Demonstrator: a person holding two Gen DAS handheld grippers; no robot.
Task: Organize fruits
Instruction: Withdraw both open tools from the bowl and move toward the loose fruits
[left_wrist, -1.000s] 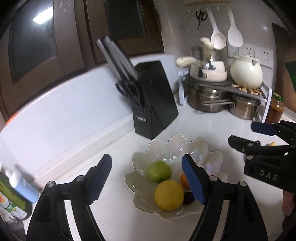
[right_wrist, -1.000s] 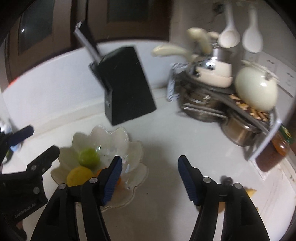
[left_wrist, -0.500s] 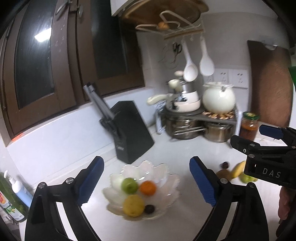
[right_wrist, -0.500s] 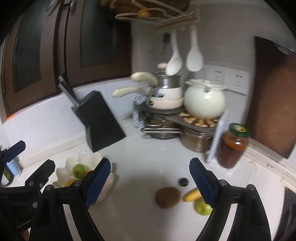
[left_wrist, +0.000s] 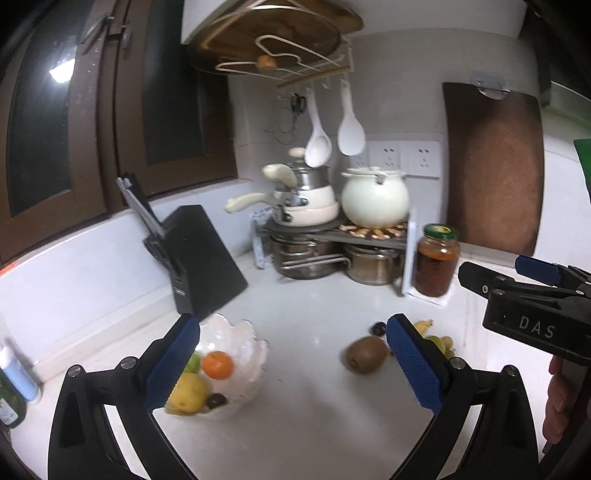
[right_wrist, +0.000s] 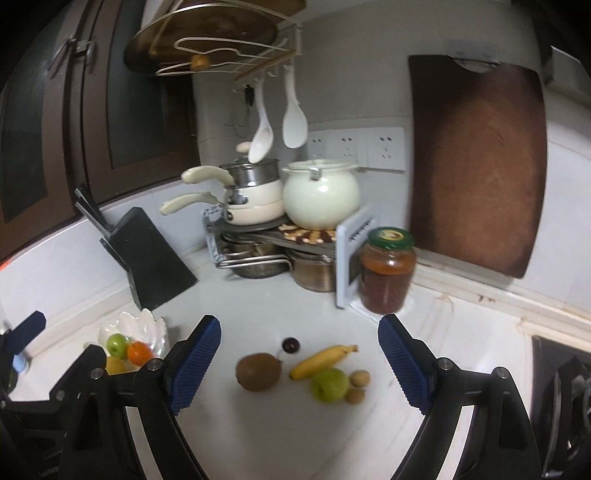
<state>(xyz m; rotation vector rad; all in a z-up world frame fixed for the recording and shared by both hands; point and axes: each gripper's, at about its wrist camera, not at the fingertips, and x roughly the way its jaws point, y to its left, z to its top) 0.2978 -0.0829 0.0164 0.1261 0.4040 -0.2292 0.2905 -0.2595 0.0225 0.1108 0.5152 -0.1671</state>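
Your bowl already holds four fruits. Still loose on the counter, well apart from it: kiwi, banana, green apple, several small fruits. Left gripper and right gripper are both spread and empty.

Glossy white bowl, fuzzy matt kiwi

On the counter, the bowl sits at the left with an orange, an apple and a lemon in it. The knife block stands behind it. To the right lie a kiwi, a banana and a pear, close together. Far behind them are the pot rack and, to its right, a jar.
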